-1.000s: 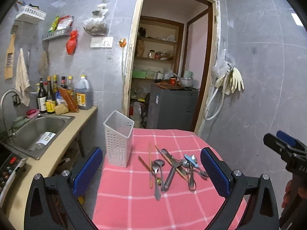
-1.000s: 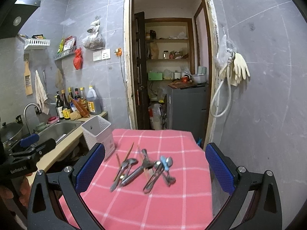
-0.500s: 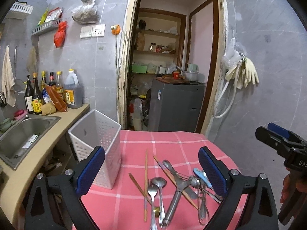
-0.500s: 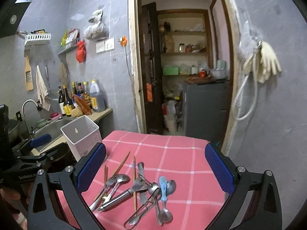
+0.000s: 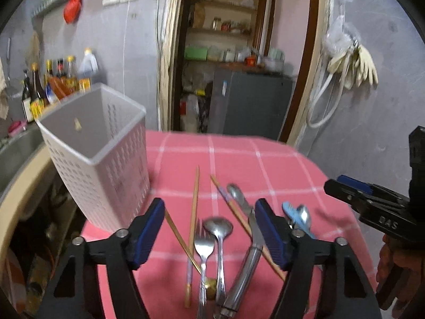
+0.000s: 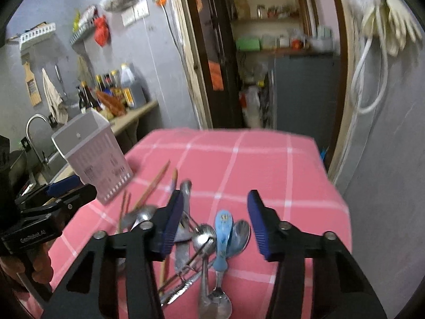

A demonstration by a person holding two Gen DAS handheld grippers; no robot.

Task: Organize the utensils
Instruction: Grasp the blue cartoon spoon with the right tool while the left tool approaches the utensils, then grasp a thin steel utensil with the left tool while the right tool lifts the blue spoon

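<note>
A pile of utensils lies on the pink checked tablecloth (image 5: 279,164): wooden chopsticks (image 5: 195,202), a fork (image 5: 203,247), a steel spoon (image 5: 218,228), a knife (image 5: 247,260) and a blue-handled spoon (image 6: 222,236). A white perforated utensil basket (image 5: 98,154) stands empty at the table's left edge; it also shows in the right wrist view (image 6: 93,156). My left gripper (image 5: 209,231) is open, low over the fork and spoon. My right gripper (image 6: 215,220) is open, low over the blue spoon and a wire whisk (image 6: 194,255). Neither holds anything.
A counter with a sink (image 6: 39,133) and several bottles (image 5: 47,85) runs along the left. A doorway (image 5: 239,53) to a pantry with a grey cabinet (image 5: 249,106) is behind the table. Rubber gloves (image 5: 353,66) and a hose hang on the right wall.
Both grippers have moved forward and down toward the utensil pile, and both have narrowed their opening. The utensils and basket have not moved.
</note>
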